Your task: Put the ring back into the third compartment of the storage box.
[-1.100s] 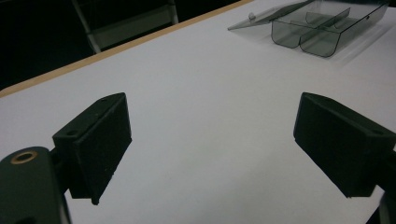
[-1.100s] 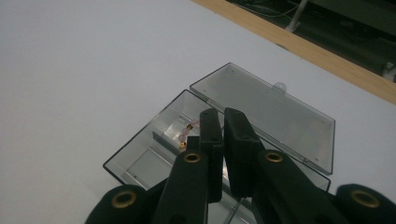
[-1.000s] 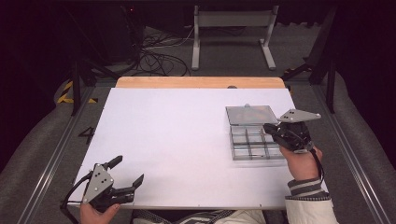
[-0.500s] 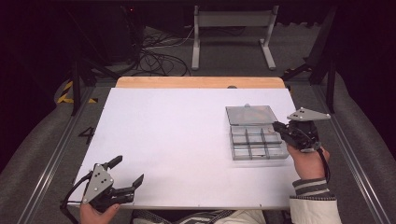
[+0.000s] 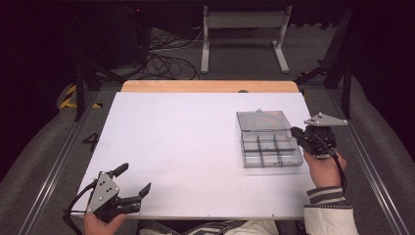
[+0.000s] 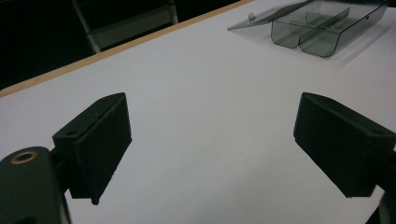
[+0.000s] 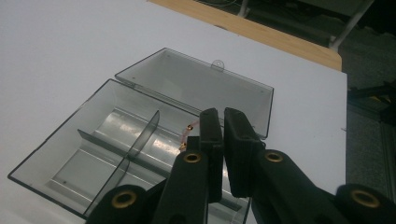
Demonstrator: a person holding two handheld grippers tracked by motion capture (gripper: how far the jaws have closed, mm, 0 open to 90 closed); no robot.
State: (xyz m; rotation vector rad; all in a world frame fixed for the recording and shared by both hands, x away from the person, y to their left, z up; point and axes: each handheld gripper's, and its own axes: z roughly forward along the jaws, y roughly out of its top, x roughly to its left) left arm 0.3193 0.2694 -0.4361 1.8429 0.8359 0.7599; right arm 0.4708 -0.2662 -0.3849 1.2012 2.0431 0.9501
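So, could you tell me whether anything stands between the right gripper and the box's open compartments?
Nothing visible does. The right gripper hangs at the right edge of the box, the lid lies folded back flat on the far side, and the compartments are uncovered.

The left gripper (image 5: 133, 180) was held low in the person's left hand (image 5: 100, 223), its jaws spread wide with nothing between them. The right gripper (image 5: 294, 132) was gripped from behind by the right hand (image 5: 324, 166), a striped cuff at the wrist, its jaws pressed together (image 7: 223, 126).
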